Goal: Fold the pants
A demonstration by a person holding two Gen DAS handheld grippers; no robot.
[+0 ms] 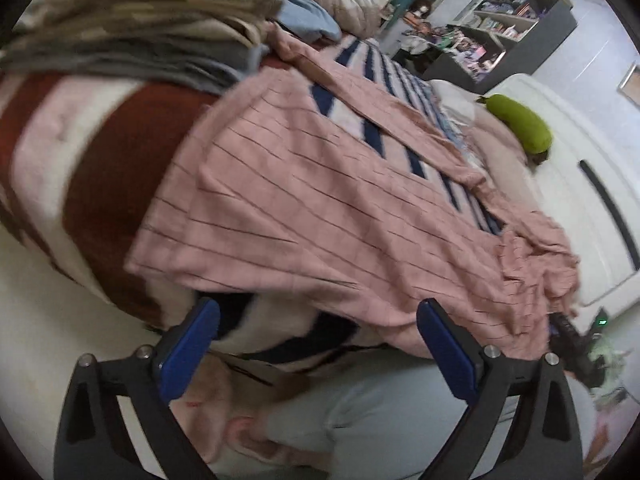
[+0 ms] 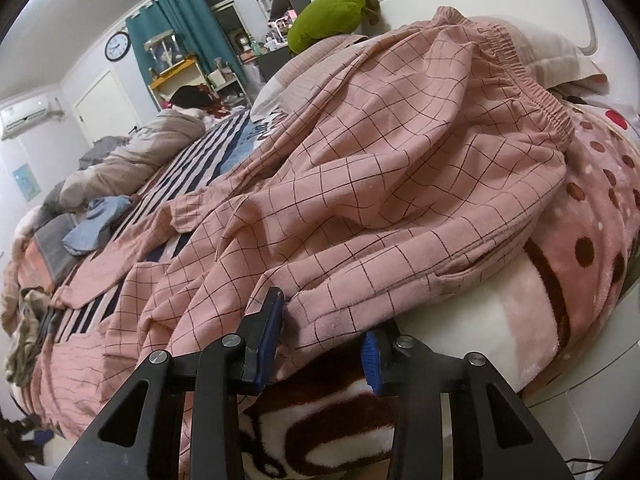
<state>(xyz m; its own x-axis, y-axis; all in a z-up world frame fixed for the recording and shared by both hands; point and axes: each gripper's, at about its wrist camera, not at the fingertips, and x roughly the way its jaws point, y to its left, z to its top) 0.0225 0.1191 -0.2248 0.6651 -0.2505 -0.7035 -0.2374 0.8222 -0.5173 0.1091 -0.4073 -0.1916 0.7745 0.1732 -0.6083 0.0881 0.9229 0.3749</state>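
Pink checked pants [image 1: 320, 208] lie spread on the bed, one leg flat near me and the other stretching away. My left gripper [image 1: 318, 316] is open and empty, just short of the near leg's edge. In the right wrist view the pants [image 2: 380, 168] lie rumpled, elastic waistband at the upper right. My right gripper [image 2: 326, 320] is open, its jaws on either side of a fold at the pants' near edge, the left pad [image 2: 268, 336] touching the cloth.
A brown and white blanket [image 1: 92, 184] and a blue striped sheet [image 2: 208, 152] cover the bed. Folded clothes [image 1: 132, 28] are stacked at the far end. A green plush toy [image 2: 332, 12] lies by the pillow. A white cabinet [image 1: 592, 184] stands alongside.
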